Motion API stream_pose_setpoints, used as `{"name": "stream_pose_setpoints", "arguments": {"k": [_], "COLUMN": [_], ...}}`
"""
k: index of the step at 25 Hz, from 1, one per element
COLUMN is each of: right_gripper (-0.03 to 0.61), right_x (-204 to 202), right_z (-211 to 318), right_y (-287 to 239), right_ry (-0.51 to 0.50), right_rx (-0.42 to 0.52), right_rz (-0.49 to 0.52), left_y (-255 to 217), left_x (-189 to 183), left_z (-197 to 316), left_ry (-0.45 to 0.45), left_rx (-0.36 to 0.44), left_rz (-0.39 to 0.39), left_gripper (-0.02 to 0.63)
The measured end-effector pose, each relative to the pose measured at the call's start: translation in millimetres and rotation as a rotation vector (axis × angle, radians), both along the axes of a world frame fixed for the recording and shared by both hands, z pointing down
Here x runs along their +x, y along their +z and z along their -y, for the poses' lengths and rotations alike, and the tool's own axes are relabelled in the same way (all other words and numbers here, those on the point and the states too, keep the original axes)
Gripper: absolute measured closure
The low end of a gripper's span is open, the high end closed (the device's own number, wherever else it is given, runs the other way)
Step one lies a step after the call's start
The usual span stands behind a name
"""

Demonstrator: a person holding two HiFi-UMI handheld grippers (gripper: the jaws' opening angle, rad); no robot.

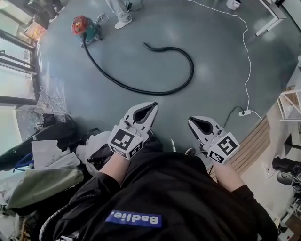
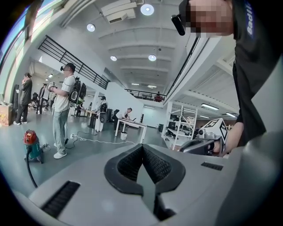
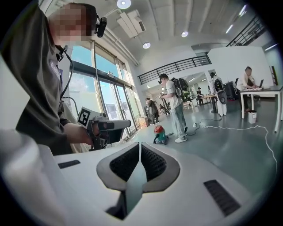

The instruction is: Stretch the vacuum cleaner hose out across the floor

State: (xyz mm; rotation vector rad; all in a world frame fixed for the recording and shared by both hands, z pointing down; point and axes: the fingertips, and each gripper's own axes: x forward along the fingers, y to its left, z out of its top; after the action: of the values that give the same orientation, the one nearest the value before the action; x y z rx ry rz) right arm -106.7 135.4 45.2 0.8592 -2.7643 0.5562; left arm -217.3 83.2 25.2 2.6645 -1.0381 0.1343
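Observation:
A black vacuum hose [image 1: 141, 89] lies on the grey floor in a wide curve. It runs from the red and green vacuum cleaner [image 1: 83, 27] at the far left, round to a free end [image 1: 146, 46] in the middle. The cleaner also shows in the left gripper view [image 2: 31, 142] and the right gripper view [image 3: 160, 133]. Both grippers hang close to my body, well short of the hose. My left gripper [image 1: 154, 105] is shut and holds nothing. My right gripper [image 1: 190, 120] is shut and empty too.
A white cable [image 1: 245, 56] runs across the floor to a power strip [image 1: 244, 112] on the right. A person [image 1: 120, 13] stands beside the cleaner. Bags and clutter [image 1: 42, 155] pile up at the left. A white shelf [image 1: 290, 101] stands at the right, a wooden strip [image 1: 251, 143] below it.

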Motion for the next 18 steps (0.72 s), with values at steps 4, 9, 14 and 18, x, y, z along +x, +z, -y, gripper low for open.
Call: {"name": "stream_pose_setpoints", "arguments": {"k": [4,9,14,18], "right_gripper": [0.575,0.575,0.575,0.575], "right_x": [-31,-34,-10,27], "right_z": [34,70,108,151], "right_y": [-5,-4,9,29], "right_ry": [0.007,-0.009,-0.051,-0.089], "right_rx": [0.022,0.017,0.005,-0.004], "right_rz": [-0.004,0.004,0.026,0.032], "left_y": [3,12,21,36], "left_x": [-23,-17,10,44], "left_z": [29,55,83,116], "left_ry": [0.039,0.047,0.026,-0.004], "left_rx": [0.002,-0.03,-0.06,-0.083], "left_rz": [0.0,0.009,0.046,0.086], "left_gripper": [0.606,0.604,0.604,0.604]}}
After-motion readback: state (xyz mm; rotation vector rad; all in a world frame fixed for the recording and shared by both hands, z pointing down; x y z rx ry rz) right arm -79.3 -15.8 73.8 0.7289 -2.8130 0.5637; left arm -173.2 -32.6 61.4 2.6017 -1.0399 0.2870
